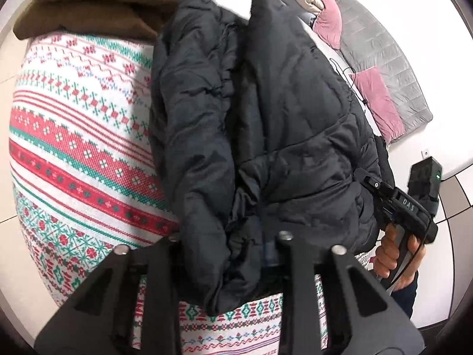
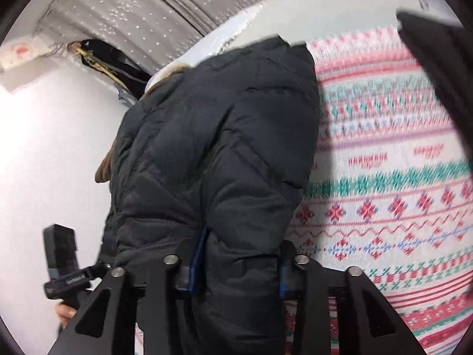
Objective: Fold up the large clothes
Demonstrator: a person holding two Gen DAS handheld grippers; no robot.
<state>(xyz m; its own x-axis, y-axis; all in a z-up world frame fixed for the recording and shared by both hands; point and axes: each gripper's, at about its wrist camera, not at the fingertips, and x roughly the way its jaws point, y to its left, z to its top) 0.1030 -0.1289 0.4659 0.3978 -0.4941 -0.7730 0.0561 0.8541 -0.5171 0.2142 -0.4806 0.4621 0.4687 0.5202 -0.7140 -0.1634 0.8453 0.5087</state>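
While gripped at both near corners: fold only just begun
Jacket: dark quilted, down centre frame on patterned bedspread; same jacket fills centre of right wrist view
Done so far: sleeves or sides seemingly laid inward, lengthwise ridge down the middle; judged, not certain
Left to do: bringing near edge over toward far end, then flattening; judged as most of the fold
Left gripper: closed on jacket's near edge, fabric bunched between fingers
Right gripper: clamped on thick roll of jacket, blue pads pressing into it
Right gripper seen from left view: lower right, held by hand, tip buried in jacket's side
Brown garment: upper left, heaped, apart from task
Grey and pink quilt: upper right, on floor
Hidden: collar and far end cut off at top; underside and sleeve layout unseen
Hard to read: right view's bedspread blurred; dark shape at upper right unidentifiable
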